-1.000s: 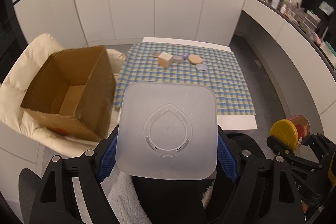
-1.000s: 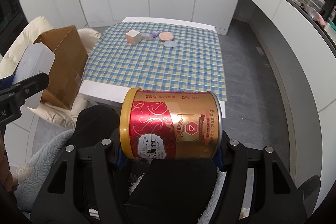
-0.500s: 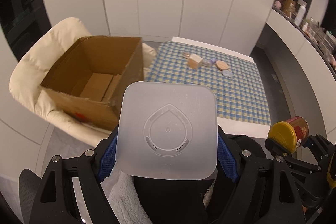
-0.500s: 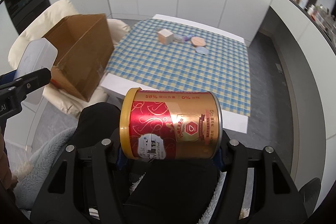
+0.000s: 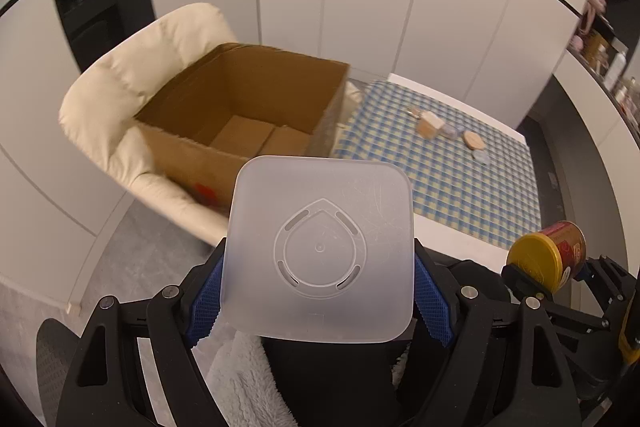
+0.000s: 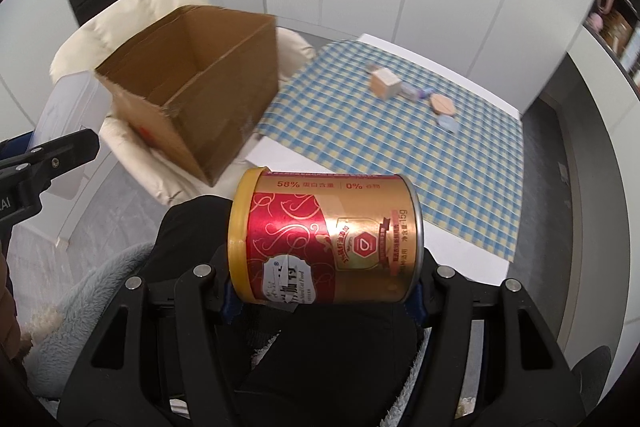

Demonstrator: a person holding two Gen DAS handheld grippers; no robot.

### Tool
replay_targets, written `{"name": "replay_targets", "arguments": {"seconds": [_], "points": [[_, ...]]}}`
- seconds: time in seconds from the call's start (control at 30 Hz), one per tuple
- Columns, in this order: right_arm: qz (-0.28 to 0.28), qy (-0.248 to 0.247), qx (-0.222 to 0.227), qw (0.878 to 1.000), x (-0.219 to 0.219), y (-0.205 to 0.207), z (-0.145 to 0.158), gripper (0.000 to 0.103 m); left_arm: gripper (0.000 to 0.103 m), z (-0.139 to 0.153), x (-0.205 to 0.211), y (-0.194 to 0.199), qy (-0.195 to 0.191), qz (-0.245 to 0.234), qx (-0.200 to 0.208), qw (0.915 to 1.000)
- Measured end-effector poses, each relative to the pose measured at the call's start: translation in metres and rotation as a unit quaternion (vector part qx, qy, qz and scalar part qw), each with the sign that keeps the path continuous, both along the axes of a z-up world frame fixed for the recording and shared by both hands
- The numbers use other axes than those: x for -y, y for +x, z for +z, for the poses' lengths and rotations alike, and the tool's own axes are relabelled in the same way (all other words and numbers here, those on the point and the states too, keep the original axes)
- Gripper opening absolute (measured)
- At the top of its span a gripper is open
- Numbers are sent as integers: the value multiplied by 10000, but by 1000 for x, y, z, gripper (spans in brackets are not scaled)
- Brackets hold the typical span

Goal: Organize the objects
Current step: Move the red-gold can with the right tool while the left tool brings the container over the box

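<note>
A translucent white square container (image 5: 320, 247) sits between the blue pads of my left gripper (image 5: 318, 301), which is shut on its sides. A red and gold can with a yellow lid (image 6: 324, 239) lies sideways in my right gripper (image 6: 322, 293), clamped end to end. That can (image 5: 548, 251) also shows at the right of the left wrist view. An open, empty cardboard box (image 5: 248, 83) rests on a cream armchair (image 5: 132, 79) ahead of both grippers. In the right wrist view the box (image 6: 224, 99) stands up and to the left of the can, and the container (image 6: 64, 123) shows at the far left.
A white table with a blue and yellow checked cloth (image 5: 460, 187) stands right of the box. A wooden block (image 5: 430, 125) and a few small flat pieces (image 5: 474, 141) lie on it. White cupboards line the back. A person's dark legs and fluffy garment fill the bottom.
Both grippers have swung left with their loads. The box and armchair have slid from the left edge toward the middle of each view, and the table toward the right. Both grips are unchanged.
</note>
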State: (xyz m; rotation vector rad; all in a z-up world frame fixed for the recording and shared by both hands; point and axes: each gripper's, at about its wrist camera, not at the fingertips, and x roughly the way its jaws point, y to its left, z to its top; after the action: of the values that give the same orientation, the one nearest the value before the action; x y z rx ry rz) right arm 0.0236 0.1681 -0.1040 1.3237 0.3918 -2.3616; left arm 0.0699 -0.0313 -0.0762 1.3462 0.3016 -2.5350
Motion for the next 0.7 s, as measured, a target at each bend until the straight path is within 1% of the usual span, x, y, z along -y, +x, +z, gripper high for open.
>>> {"name": "replay_targets", "arguments": {"seconds": [0.2, 0.37, 0.5, 0.7], "points": [[274, -2, 65, 9996, 21, 1, -4, 64, 82, 4, 15, 12, -35, 265, -39, 9996], [457, 12, 89, 9989, 33, 2, -6, 64, 82, -1, 28, 16, 24, 450, 31, 9990], [520, 18, 98, 9986, 40, 3, -7, 64, 82, -4, 36, 21, 74, 557, 75, 9984], [578, 24, 114, 9983, 47, 3, -9, 64, 82, -4, 45, 25, 47, 672, 49, 9977]]}}
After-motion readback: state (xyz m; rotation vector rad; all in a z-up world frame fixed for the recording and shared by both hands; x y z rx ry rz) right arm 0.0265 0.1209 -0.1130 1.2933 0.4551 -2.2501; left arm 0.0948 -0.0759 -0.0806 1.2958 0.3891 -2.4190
